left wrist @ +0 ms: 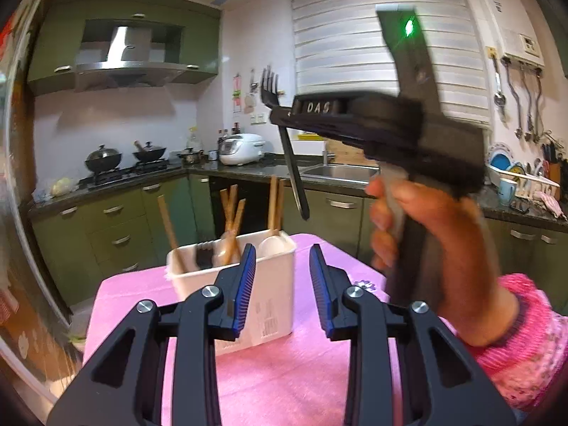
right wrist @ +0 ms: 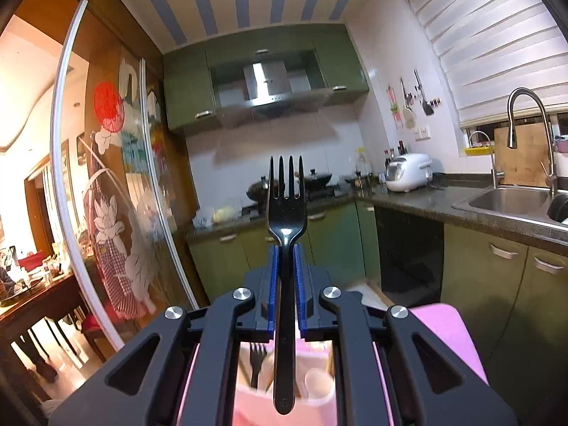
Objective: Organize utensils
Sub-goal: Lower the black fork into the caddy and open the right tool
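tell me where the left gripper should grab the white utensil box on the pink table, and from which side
Grip the white box by its near long wall at the rim, coming down from above with one finger inside and one outside. The box looks too wide for the left gripper to span, and its open top leaves the rim free. Pick the right end, near the white spoon, away from the crowded wooden handles.

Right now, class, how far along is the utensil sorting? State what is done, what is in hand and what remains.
Done: the white holder on the pink mat already contains wooden utensils, a black fork and a white spoon.
In hand: the right gripper is clamped on another black fork, tines up, above the holder.
Left: lowering that fork in. The left gripper is open and holds nothing.
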Available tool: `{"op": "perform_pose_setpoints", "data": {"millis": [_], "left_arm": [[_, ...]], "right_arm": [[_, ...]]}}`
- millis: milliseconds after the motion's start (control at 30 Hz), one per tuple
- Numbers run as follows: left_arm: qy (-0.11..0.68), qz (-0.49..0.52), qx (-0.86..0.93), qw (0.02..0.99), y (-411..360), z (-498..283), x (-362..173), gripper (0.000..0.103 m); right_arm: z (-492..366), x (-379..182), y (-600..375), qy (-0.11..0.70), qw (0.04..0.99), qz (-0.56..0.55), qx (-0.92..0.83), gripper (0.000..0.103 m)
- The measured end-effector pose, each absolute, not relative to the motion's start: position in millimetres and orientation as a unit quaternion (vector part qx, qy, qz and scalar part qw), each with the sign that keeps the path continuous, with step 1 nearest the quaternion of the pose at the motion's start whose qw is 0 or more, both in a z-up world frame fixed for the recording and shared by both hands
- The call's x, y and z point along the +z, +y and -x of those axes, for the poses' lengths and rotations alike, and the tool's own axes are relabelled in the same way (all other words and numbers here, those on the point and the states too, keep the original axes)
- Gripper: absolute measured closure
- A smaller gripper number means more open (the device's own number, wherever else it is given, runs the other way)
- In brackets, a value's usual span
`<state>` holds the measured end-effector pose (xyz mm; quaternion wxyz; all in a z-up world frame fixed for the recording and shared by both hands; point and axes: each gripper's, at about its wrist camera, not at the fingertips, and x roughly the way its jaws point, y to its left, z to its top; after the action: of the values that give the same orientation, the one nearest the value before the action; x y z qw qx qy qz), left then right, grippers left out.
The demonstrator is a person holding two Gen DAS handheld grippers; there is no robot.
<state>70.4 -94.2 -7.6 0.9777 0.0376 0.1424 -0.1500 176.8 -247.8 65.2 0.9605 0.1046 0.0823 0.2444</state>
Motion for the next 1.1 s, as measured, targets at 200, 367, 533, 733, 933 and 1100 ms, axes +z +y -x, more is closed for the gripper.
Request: {"op": "perform_pose_setpoints", "data": {"millis": [200, 367, 533, 733, 933, 1100], "left_arm": [[0.149, -0.042, -0.105, 0.982, -67, -59, -11, 0.072], [0.155, -0.034, -0.09, 0.983, -50, -61, -11, 0.072], [0.152, -0.027, -0.091, 0.984, -46, -62, -10, 0.072], [0.152, -0.028, -0.093, 0.984, -46, -62, -9, 0.072], [0.158, -0.027, -0.095, 0.983, -48, -67, -10, 0.072], [0.158, -0.026, -0.097, 0.982, -51, -66, -10, 0.072]], "right_arm": [[-209, 38, -229, 0.065, 0.963, -0.112, 0.237, 0.094], [-211, 19, -219, 0.04, 0.971, -0.09, 0.216, 0.094], [-214, 4, -215, 0.033, 0.977, -0.066, 0.202, 0.094], [-218, -16, -214, 0.042, 0.978, -0.054, 0.197, 0.094], [-205, -29, -223, 0.052, 0.977, -0.052, 0.2, 0.093], [-192, -39, -229, 0.07, 0.975, -0.041, 0.206, 0.093]]}}
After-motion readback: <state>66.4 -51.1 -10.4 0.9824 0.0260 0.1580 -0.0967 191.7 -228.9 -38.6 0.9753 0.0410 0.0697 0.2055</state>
